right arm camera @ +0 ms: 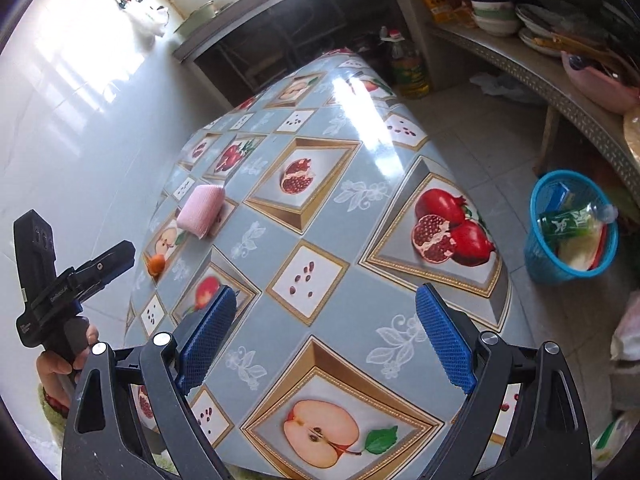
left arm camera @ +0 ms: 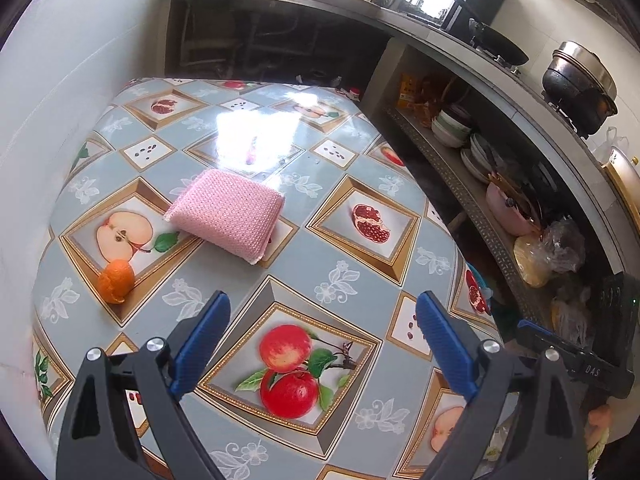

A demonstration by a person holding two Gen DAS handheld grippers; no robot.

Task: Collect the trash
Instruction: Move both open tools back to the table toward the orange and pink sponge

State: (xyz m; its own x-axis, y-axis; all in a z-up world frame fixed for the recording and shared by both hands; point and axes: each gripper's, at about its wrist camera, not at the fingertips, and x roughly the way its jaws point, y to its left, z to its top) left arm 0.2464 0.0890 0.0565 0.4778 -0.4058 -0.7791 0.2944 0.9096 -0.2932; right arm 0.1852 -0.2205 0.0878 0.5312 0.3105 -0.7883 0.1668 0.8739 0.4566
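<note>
Orange peel (left arm camera: pixel 116 282) lies ahead-left of the spread left hand-held gripper (left arm camera: pixel 322 340).

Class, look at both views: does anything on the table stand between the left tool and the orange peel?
Nothing visible does. The left tool hangs open over bare tablecloth, and the orange peel lies ahead to its left. The pink cloth lies farther back, off that line.

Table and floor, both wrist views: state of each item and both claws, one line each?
Left claw: open, empty, above the table.
Right claw: open, empty.
Orange peel piece: lying loose on the fruit-print tablecloth, uncollected.
Pink knitted folded cloth: folded, flat on the table, apart from the peel.
Blue plastic mesh basket: upright on the floor, partly filled with trash.
</note>
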